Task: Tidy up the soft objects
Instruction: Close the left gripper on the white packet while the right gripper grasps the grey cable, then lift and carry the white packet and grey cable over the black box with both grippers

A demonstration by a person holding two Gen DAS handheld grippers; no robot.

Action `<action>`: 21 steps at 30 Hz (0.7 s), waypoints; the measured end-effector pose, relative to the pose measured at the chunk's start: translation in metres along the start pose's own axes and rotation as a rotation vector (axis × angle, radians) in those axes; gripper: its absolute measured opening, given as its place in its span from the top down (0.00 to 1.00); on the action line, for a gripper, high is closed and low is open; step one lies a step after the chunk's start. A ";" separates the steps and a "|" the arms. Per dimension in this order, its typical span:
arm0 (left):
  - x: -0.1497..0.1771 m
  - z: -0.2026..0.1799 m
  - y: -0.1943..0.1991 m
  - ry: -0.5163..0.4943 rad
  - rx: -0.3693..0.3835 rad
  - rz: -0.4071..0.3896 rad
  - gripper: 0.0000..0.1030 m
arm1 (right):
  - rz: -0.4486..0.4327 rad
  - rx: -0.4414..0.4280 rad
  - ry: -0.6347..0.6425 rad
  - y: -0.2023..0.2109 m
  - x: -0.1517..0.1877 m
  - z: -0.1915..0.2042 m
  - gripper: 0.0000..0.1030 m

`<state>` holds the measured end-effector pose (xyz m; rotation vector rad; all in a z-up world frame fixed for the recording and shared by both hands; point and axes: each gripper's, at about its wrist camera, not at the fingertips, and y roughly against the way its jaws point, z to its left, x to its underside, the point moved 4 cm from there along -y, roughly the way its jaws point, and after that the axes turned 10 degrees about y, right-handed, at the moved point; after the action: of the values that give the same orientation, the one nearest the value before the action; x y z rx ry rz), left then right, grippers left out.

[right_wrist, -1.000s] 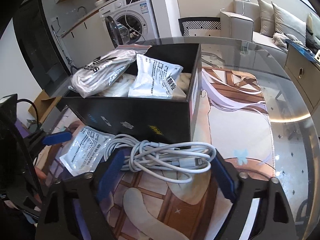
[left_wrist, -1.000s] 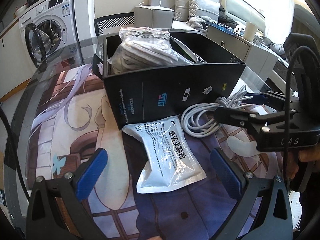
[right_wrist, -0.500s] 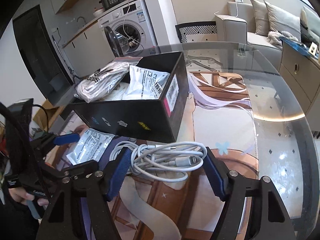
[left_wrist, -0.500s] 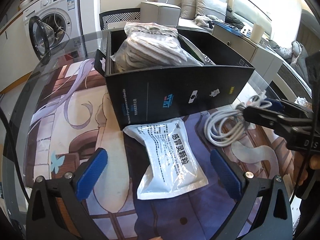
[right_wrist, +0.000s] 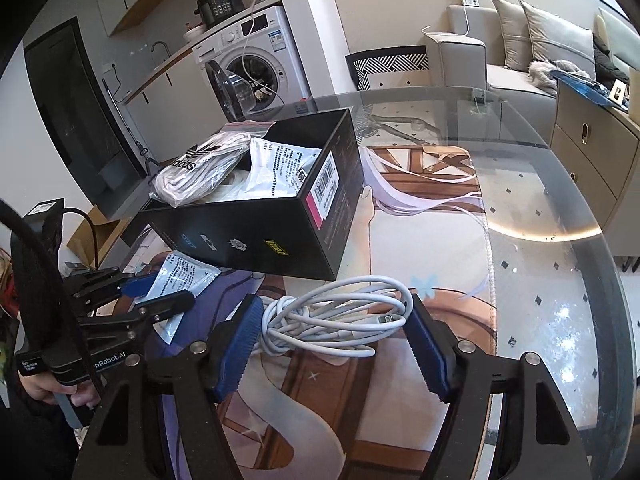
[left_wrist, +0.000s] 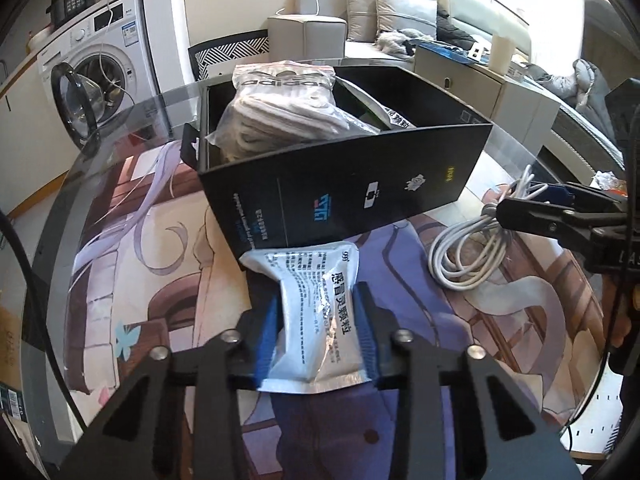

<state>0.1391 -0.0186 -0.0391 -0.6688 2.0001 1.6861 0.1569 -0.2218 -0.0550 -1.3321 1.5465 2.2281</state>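
My left gripper [left_wrist: 318, 320] is shut on a white medicine pouch [left_wrist: 316, 300] with printed text, lying in front of the black box [left_wrist: 340, 184]. The box holds a bagged grey adidas garment [left_wrist: 284, 112] and another white pouch [right_wrist: 280, 168]. My right gripper [right_wrist: 332, 328] has its blue pads on both sides of a coiled white cable [right_wrist: 340, 320] on the mat; whether the pads press the cable I cannot tell. The cable also shows in the left wrist view [left_wrist: 468, 248], and the left gripper in the right wrist view [right_wrist: 160, 292].
A printed mat [right_wrist: 420, 208] covers a round glass table [right_wrist: 560, 280]. The box [right_wrist: 256, 232] stands at the mat's middle. A washing machine [left_wrist: 100, 68], a sofa [left_wrist: 384, 16] and a cabinet [right_wrist: 592, 148] stand beyond the table.
My left gripper has closed on the white pouch. My right gripper has narrowed around the cable and drawn it to the right, away from the box.
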 end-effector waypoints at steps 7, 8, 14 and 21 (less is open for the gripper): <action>0.004 0.003 0.013 0.013 0.038 -0.020 0.73 | -0.013 -0.007 0.010 0.004 -0.004 0.003 0.31; 0.004 0.004 0.014 0.013 0.042 -0.022 0.73 | -0.017 -0.008 0.015 0.007 -0.004 0.005 0.31; 0.001 0.002 0.028 0.018 0.060 -0.054 0.73 | -0.042 0.000 0.029 0.021 -0.008 0.009 0.31; -0.010 0.007 0.053 0.039 0.080 -0.117 0.73 | -0.098 0.015 0.047 0.045 -0.019 0.014 0.31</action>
<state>0.1142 -0.0035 0.0067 -0.7791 2.0025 1.5288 0.1361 -0.2244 -0.0091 -1.4330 1.4756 2.1374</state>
